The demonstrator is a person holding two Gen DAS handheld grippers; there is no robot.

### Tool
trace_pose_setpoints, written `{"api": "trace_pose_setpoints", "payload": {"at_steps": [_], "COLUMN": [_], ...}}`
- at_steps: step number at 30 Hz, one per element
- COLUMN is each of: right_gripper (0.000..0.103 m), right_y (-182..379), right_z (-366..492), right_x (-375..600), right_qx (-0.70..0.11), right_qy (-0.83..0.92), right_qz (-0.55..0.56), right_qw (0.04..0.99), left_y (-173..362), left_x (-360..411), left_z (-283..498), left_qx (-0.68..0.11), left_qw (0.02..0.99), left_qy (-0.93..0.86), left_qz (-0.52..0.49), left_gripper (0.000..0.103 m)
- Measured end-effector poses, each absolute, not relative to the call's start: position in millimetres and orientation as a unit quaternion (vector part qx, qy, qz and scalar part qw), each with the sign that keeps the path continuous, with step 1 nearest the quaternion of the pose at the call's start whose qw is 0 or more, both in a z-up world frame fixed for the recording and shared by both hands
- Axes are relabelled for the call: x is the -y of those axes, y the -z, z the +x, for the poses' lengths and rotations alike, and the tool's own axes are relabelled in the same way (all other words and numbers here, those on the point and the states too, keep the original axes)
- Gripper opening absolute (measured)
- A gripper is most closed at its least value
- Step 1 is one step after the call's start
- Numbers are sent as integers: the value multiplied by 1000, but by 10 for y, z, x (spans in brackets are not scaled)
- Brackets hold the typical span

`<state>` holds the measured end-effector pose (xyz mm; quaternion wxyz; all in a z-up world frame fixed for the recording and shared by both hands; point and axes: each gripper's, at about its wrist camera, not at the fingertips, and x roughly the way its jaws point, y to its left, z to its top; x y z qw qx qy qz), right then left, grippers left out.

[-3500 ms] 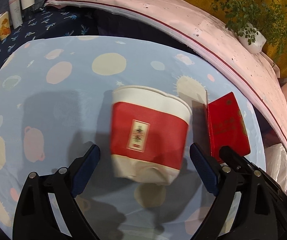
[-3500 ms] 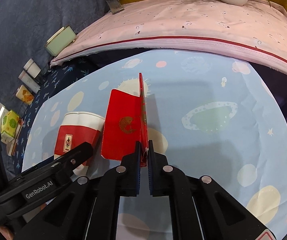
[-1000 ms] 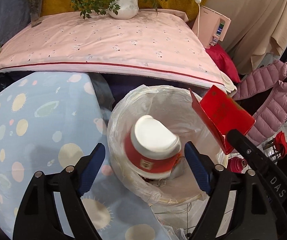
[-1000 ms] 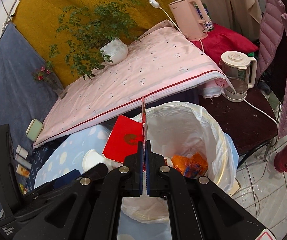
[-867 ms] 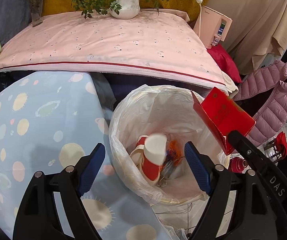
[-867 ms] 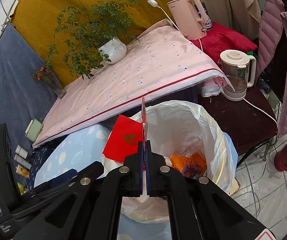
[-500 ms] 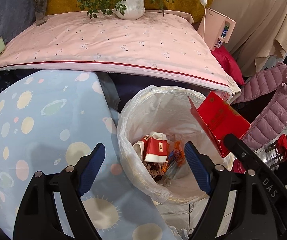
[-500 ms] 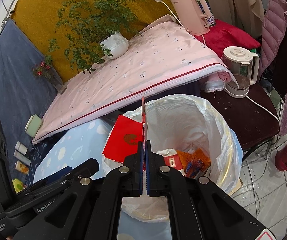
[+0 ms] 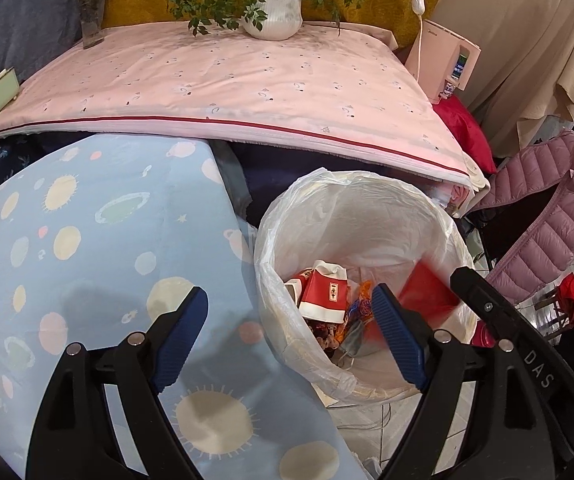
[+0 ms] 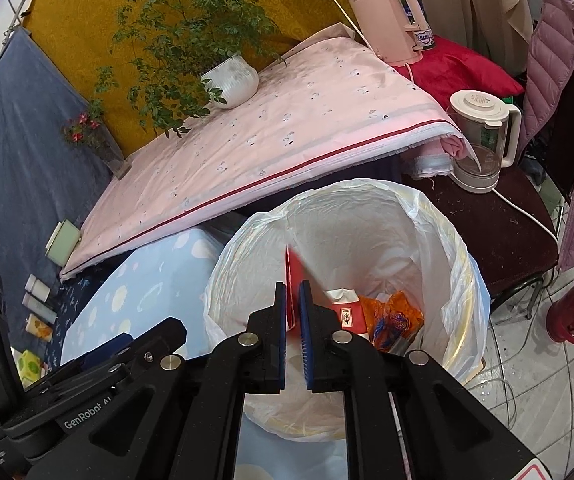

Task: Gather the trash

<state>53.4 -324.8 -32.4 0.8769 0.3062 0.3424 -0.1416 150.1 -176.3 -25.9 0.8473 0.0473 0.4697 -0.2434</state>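
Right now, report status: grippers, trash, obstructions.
Left gripper open, empty. Right gripper opening, red packet slipping into the lined bin. Red cup already in. Nothing in the way.

A lived-in home room. A pink quilt point(image 9: 223, 84) covers a low table bearing a potted plant point(image 9: 273, 20), with an electric kettle point(image 10: 483, 140) and a puffer jacket point(image 9: 547, 208) nearby.

The bin point(image 10: 439, 216) mouth gapes open from above; cup point(image 9: 325, 294) and wrappers point(image 10: 391, 318) lie low inside. The pink table point(image 9: 227, 80) (overhanging edge) crowds its far rim, the blue table point(image 9: 87, 240) its near side.
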Motion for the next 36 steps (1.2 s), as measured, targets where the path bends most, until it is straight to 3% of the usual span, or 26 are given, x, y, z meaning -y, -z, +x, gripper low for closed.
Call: {"api": "trace_pose_setpoints", "payload": {"at_steps": [7,11,31,33,36], "right_gripper": [12,22,48,60,66], "right_y": [313,312,213,214,222], "right_z": [545,543,401,374,329], "right_x": [3202,3161,2881,2871,2840], "right_qx": [-348,-352,-365,-365,-367], "right_qy": [142,144,165,166,169], "right_qz": [294,283,183,179,170], "right_qw": [879,881,898,898,899], "left_y": [280,291,379,390,402], "left_x": [1685,1642,1274,1233,1180], "left_z": [1493,1478,1328,1299,1255], "left_qx": [-467,-465,-455,-454,-452], "left_qw": [851,853,867,868,870], "left_qy": [235,232,194,189,184], "left_qz": [48,49,64,68,69], "left_gripper": [81,81,85,85,86]}}
